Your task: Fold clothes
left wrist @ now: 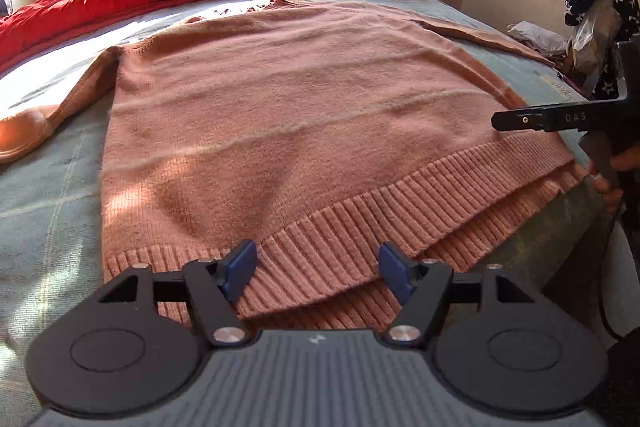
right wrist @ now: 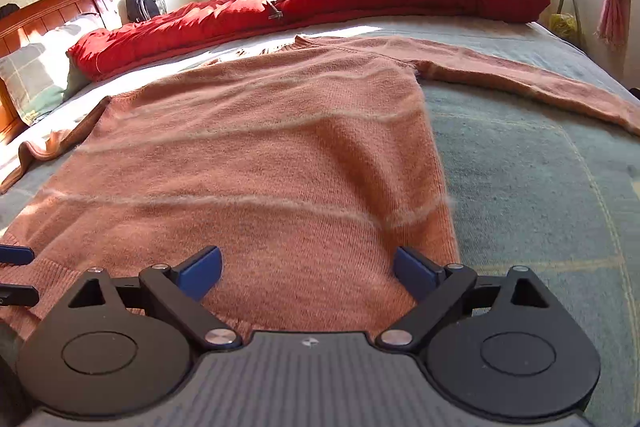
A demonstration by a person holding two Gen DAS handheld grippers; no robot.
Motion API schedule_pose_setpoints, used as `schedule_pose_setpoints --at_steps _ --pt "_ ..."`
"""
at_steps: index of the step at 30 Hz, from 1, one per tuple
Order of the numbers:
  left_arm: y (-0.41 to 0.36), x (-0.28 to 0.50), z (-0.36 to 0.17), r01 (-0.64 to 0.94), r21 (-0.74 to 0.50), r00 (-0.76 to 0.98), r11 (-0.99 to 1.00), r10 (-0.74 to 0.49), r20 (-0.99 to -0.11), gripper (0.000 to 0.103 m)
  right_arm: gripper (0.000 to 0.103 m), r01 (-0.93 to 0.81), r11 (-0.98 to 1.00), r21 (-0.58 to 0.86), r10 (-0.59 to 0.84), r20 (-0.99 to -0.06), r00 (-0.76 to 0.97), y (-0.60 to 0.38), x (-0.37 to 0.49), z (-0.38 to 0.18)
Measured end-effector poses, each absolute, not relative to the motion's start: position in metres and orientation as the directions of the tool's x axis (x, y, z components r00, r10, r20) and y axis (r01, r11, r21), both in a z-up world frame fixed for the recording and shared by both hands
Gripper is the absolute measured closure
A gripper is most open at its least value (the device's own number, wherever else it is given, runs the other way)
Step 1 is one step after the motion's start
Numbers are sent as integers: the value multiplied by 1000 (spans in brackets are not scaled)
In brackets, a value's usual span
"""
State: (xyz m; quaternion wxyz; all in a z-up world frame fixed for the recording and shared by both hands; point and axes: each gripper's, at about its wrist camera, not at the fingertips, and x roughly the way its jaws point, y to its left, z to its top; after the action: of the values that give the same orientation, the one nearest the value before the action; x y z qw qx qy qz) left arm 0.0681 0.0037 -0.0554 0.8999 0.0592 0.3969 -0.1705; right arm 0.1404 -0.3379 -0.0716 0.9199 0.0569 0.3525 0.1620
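**A:** How many garments lie on the bed (right wrist: 540,187)?

**B:** One salmon-pink sweater (right wrist: 248,155), spread flat on the grey-green checked cover, its neck toward 12 o'clock and its ribbed hem (left wrist: 400,211) toward 6. Two sleeves reach out, one (left wrist: 60,107) toward 9 o'clock, one (right wrist: 520,79) toward 3. Behind it, at 12 o'clock, lies one red quilt (right wrist: 320,3).

**A:** And the tongs?

**B:** Two. The left gripper (left wrist: 318,273) hangs at 6 o'clock over the hem, its two blue pads (left wrist: 240,267) apart with ribbed knit between them but not pinched; released. The right gripper (right wrist: 308,273) stands with its pads spread wide above the sweater's lower right part, also released, nothing clamped.

**A:** Can each see the other?

**B:** Yes. In the left wrist view the right tool sits at 3 o'clock, a hand (left wrist: 612,179) on its handle. In the right wrist view the left tool's fingers show at 9 o'clock.

**A:** Anything else?

**B:** One pillow (right wrist: 36,75) at 10 o'clock, beside one wooden headboard (right wrist: 52,15).
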Motion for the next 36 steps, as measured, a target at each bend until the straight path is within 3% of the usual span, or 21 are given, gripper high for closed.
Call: schedule_pose_setpoints --at_steps 6,11,15,19,25,27,36 --pt "-5 87 -34 385 18 653 923 -258 -712 34 0 -226 956 189 294 -665 687 -330 140 -58" --pt "6 148 -5 372 -86 667 924 -330 -667 32 0 -260 934 246 358 -628 691 -324 176 -23" --pt "17 216 7 313 -141 673 939 -324 -665 32 0 -364 909 203 409 -597 690 -298 225 -2" --pt "22 284 0 249 -139 683 959 -275 -676 32 0 -461 881 103 424 -602 676 -260 280 -1" --pt "22 355 -39 212 -150 645 966 -254 -721 32 0 -527 844 103 454 -662 597 -220 357 -36" --pt "27 363 -57 181 -145 627 973 -228 -745 32 0 -514 853 88 418 -705 573 -216 367 -53" --pt "63 323 -66 183 -107 673 977 -204 -711 31 0 -444 893 80 372 -687 625 -292 287 -61"
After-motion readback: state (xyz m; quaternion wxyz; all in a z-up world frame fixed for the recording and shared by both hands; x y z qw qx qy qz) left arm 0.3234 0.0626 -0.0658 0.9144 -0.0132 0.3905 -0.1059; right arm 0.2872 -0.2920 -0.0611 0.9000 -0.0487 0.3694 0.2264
